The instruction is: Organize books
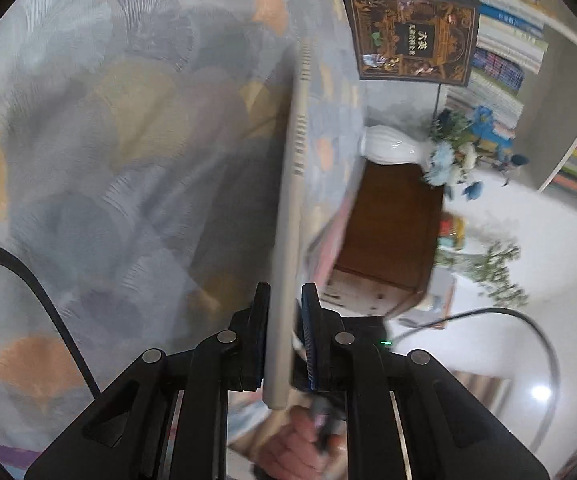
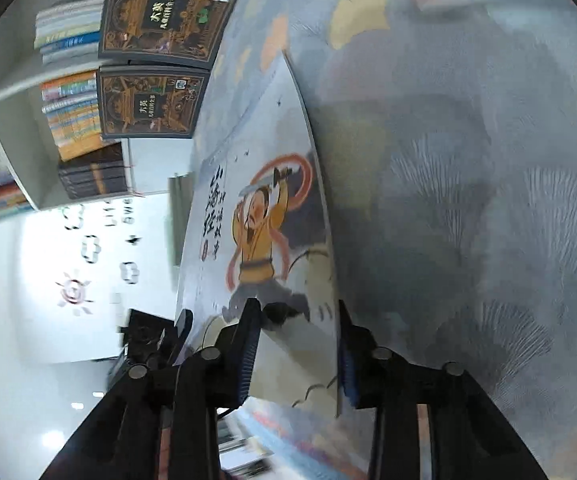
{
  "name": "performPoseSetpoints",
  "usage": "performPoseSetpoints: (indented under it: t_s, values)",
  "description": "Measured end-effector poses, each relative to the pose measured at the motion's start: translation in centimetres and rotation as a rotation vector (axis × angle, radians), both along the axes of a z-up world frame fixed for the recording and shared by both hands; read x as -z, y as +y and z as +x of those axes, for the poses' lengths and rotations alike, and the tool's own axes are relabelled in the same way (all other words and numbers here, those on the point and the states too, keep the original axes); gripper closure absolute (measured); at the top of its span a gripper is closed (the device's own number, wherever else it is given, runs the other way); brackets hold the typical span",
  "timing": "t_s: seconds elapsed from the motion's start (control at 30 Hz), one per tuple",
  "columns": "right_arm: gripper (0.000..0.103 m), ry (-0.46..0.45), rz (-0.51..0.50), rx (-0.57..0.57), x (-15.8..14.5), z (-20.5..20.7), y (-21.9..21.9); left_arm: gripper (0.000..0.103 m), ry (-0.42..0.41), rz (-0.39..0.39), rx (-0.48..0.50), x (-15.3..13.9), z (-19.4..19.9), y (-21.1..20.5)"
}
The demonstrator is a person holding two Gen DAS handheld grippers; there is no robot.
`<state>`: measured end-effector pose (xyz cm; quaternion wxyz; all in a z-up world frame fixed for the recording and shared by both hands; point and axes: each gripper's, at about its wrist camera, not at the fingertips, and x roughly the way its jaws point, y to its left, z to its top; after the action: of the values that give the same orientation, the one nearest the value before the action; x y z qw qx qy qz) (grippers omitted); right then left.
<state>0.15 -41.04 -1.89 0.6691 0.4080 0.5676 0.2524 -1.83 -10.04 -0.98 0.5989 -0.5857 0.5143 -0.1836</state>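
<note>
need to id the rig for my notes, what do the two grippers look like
Both are matte black, with angled linkage arms joined by round silver pins. The left gripper and right gripper have ribbed blue pads on the fingers. A black cable loops nearby, beside a small green light.

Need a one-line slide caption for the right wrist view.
Right tool clamps the edge of an illustrated picture book above a patterned tablecloth, bookshelves behind.
</note>
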Motion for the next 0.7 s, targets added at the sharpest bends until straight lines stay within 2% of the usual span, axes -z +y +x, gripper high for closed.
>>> performPoseSetpoints:
  t_s: [0.1,0.2,0.33,0.43,0.53,0.7]
  values:
    - [0.078,-0.083,-0.133,-0.039,-1.9,0.1,0.9,0.092,-0.011,0.103,0.044,-0.5,0.3,-0.3]
    - [0.078,-0.17,-0.277,-0.089,-3.6,0.0,2.6,0.092,-0.034,0.251,0.105,-1.5,0.5,-1.0]
    - [0.078,-0.262,-0.414,-0.15,-5.1,-0.5,4.3,0.091,-0.1,0.486,0.175,-3.6,0.6,-2.2]
    - [0.078,-0.326,-0.503,-0.195,-5.9,-1.0,5.8,0.091,-0.154,0.601,0.21,-4.9,0.3,-2.7]
    - [0.078,-0.378,-0.557,-0.227,-6.5,-1.7,6.5,0.091,-0.196,0.654,0.233,-5.8,-0.1,-2.5]
    - [0.078,-0.442,-0.615,-0.259,-7.9,-3.1,8.6,0.091,-0.238,0.678,0.243,-6.8,-0.7,-1.3]
